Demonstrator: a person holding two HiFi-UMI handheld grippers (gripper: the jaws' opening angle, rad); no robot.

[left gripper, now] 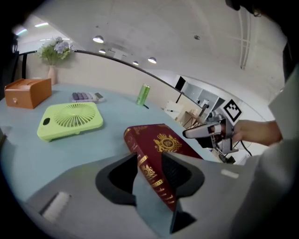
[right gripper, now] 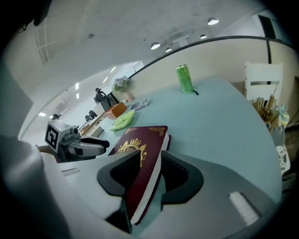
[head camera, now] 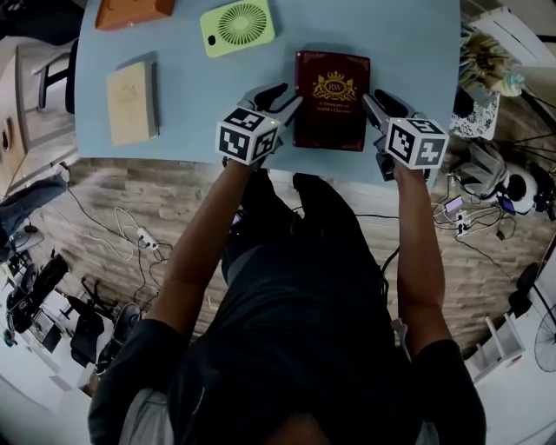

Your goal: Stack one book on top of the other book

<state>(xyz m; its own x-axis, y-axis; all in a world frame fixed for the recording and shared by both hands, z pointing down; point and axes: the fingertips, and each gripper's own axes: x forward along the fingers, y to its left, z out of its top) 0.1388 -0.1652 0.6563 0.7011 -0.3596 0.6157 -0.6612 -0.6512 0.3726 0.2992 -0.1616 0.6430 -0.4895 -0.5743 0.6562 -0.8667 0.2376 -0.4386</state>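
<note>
A maroon book (head camera: 332,100) with a gold crest lies near the front edge of the light blue table (head camera: 417,52). My left gripper (head camera: 285,97) is at its near left corner. In the left gripper view my left gripper (left gripper: 149,170) has the spine of the maroon book (left gripper: 163,140) filling the gap between its jaws. My right gripper (head camera: 375,102) is at the near right corner, and in its own view my right gripper (right gripper: 150,172) holds the page edge of the maroon book (right gripper: 140,140). A tan book (head camera: 132,102) lies flat at the table's left.
A green flat fan (head camera: 237,26) and an orange box (head camera: 133,11) sit at the table's far side. A green can (right gripper: 185,78) stands farther back, with a calculator (left gripper: 86,96) nearby. Bare table separates the two books. Cables and clutter cover the floor.
</note>
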